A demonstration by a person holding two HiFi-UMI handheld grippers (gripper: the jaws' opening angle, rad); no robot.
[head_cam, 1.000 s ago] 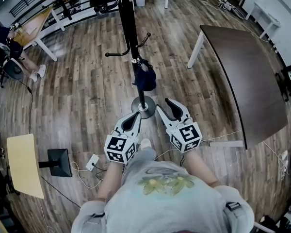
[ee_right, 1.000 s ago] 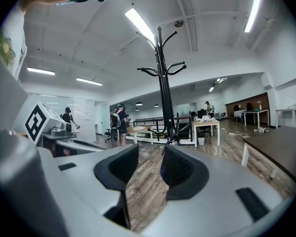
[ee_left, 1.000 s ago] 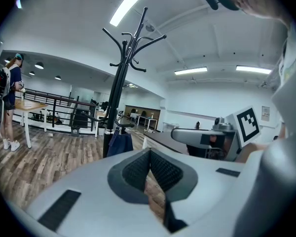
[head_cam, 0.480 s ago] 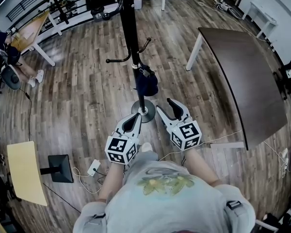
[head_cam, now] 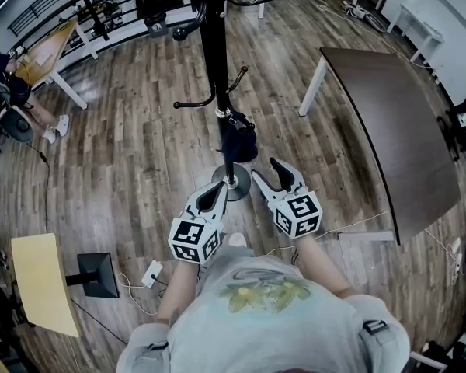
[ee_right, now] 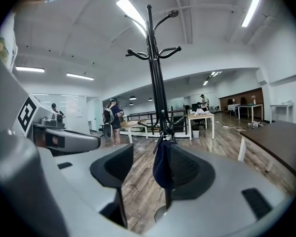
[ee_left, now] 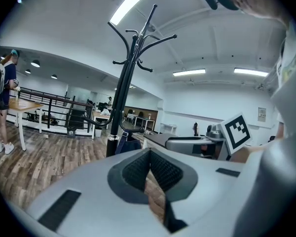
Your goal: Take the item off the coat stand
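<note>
- Both tools sit nearer the coat stand (head_cam: 214, 61) than a second ago. The right tool (head_cam: 270, 174) has just been opening its jaws, which are now wide apart and grip nothing.
- Left tool (head_cam: 216, 189): jaws together, empty, just short of the stand's base.
- Item: dark blue bag (head_cam: 238, 141), hung by its strap from a low hook on the stand. It lines up with the right tool's gap but lies beyond the tips, untouched.
- Step, as judged: approach. The next move likely calls for carrying the open right tool to the strap, closing on it, then lifting it over the hook's upturned tip.
- Materials: stand of black metal with a slim pole, curved hooks and a round disc base; bag of soft, slack fabric, pouch-shaped; wood-plank floor (head_cam: 124, 154) beneath the stand.
</note>
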